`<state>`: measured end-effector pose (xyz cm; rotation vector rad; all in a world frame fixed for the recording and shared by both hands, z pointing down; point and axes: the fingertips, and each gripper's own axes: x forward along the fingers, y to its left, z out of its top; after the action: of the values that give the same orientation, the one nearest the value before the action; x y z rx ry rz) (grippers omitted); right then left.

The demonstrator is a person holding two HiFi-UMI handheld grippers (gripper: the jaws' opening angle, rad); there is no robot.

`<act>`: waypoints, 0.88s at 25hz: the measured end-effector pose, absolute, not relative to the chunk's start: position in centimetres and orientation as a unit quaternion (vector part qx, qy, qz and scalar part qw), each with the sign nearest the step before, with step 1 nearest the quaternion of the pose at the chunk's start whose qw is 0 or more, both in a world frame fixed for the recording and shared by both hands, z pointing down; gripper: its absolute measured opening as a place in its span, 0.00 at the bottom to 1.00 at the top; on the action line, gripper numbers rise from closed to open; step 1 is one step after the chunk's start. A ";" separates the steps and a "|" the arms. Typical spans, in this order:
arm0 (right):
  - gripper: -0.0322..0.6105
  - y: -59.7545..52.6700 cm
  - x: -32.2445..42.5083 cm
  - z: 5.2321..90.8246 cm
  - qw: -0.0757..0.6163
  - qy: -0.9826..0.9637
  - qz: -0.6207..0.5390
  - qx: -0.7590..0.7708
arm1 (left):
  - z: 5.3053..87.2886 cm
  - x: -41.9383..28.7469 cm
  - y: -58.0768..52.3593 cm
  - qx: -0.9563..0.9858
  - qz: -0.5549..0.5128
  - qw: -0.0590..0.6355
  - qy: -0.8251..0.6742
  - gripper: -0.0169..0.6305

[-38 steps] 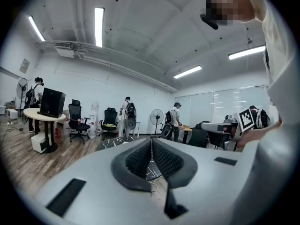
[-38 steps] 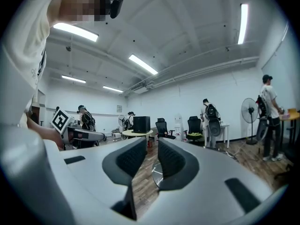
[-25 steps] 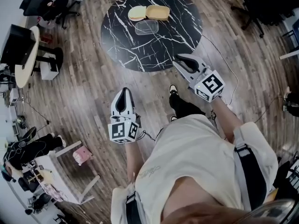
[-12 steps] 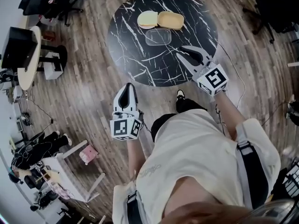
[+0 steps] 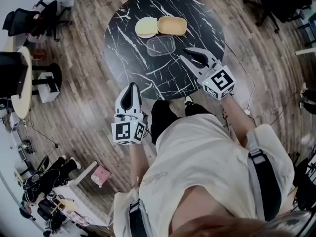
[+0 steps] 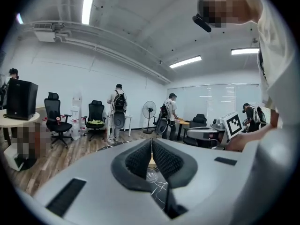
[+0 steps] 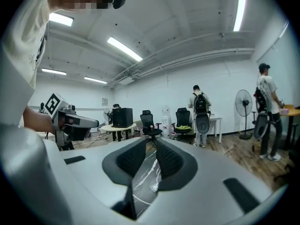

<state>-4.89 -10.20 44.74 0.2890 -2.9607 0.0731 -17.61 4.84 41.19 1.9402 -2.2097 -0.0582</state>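
A round black marble table (image 5: 129,58) stands ahead of me. On it lie an open yellow box (image 5: 172,25), its beige round half (image 5: 145,27) beside it, and a clear plastic container (image 5: 161,46). My right gripper (image 5: 186,52) hovers over the table's near right edge, close to the clear container, with its jaws drawn together to a thin slit and nothing in them (image 7: 151,144). My left gripper (image 5: 131,86) hangs over the wooden floor just short of the table's near edge, its jaws closed and empty (image 6: 151,144).
A white round desk with a black monitor (image 5: 12,75) and office chairs (image 5: 29,19) stand at the left. A pink stool (image 5: 101,174) is behind me. Several people (image 6: 116,111) and a floor fan (image 6: 149,114) stand along the far wall. A cable (image 5: 247,90) trails at the right.
I have stepped nearer the marble table. The right gripper now reaches over its near edge, and the left gripper has come up close to the rim. Neither gripper's jaws have changed.
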 end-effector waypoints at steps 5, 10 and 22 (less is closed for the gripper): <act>0.15 -12.2 -7.3 44.9 0.079 -0.984 0.035 0.157 | 40.7 -22.0 0.9 0.702 -0.019 0.092 -0.706 0.06; 0.15 -13.8 -9.8 45.7 0.089 -0.970 0.062 0.218 | 40.4 -27.1 -2.1 0.730 -0.027 0.087 -0.678 0.06; 0.15 -18.0 -10.1 54.3 0.175 -0.923 0.112 0.323 | 43.4 -30.1 -8.4 0.787 -0.027 0.126 -0.604 0.06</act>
<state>-10.12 -18.03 54.31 0.9155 -2.6164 0.3186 -30.11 -8.40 43.39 2.2915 -1.7586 -0.0793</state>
